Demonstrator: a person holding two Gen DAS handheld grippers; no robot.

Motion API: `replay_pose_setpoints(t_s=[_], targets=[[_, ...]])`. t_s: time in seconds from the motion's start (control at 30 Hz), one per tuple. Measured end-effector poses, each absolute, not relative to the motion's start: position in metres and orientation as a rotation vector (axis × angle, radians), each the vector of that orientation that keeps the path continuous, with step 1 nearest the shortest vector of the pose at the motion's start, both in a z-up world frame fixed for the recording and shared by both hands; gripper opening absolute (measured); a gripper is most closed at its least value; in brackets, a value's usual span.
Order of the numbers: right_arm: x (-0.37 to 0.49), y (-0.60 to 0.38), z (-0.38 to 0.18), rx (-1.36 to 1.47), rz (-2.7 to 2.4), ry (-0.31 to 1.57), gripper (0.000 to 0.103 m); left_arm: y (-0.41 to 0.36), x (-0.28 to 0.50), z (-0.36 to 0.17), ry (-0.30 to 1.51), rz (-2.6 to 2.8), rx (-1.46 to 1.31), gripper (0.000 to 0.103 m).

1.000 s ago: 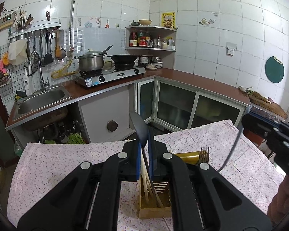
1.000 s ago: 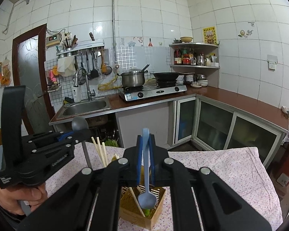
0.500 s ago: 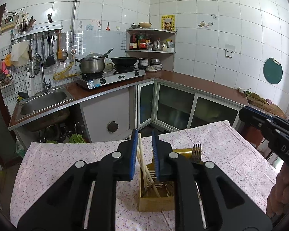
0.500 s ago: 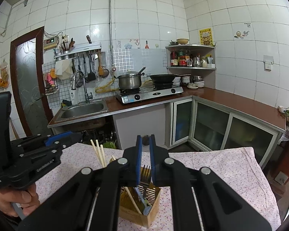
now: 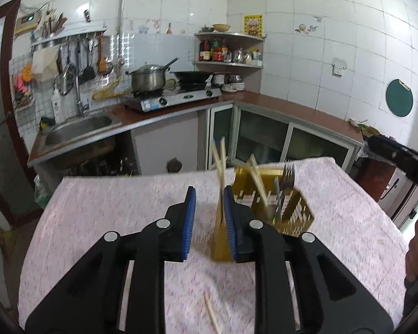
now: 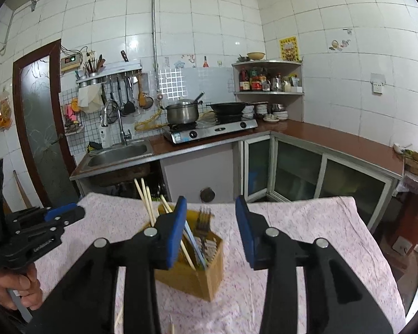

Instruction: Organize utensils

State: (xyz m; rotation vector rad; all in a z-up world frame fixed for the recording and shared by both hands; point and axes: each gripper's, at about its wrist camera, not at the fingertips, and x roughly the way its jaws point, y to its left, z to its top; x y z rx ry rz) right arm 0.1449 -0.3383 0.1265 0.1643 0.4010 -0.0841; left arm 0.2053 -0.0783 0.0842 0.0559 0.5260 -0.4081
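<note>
A wooden utensil holder [image 5: 289,208] stands on the floral tablecloth; it also shows in the right wrist view [image 6: 193,272]. It holds chopsticks [image 5: 220,161], a fork [image 5: 288,176] and a blue-handled utensil [image 6: 193,243]. My left gripper [image 5: 209,211] is open and empty, just left of the holder, its right finger against the holder's left side. My right gripper [image 6: 211,228] is open and empty above the holder. The left gripper also shows in the right wrist view [image 6: 53,217]. Loose chopsticks [image 5: 213,316] lie on the cloth near me.
The table [image 5: 97,208] has a pink floral cloth. Behind it are a counter with a sink [image 6: 117,153], a gas stove with a pot [image 6: 182,112] and a wok, glass-door cabinets [image 6: 298,169] and a corner shelf. A door [image 6: 41,128] is at left.
Both grippers let go of their utensils and opened: the dark spoon left the left gripper, the blue spoon left the right and sits in the holder. Both pulled back.
</note>
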Motion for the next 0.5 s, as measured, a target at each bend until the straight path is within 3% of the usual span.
replay_pose_setpoints(t_s=[0.3, 0.5], targets=[[0.105, -0.343, 0.05, 0.201, -0.11, 0.559, 0.04, -0.04, 0.152, 0.017, 0.608, -0.37, 0.017, 0.04], [0.08, -0.341, -0.013, 0.218, -0.127, 0.689, 0.04, -0.018, 0.127, -0.042, 0.699, -0.342, 0.022, 0.041]])
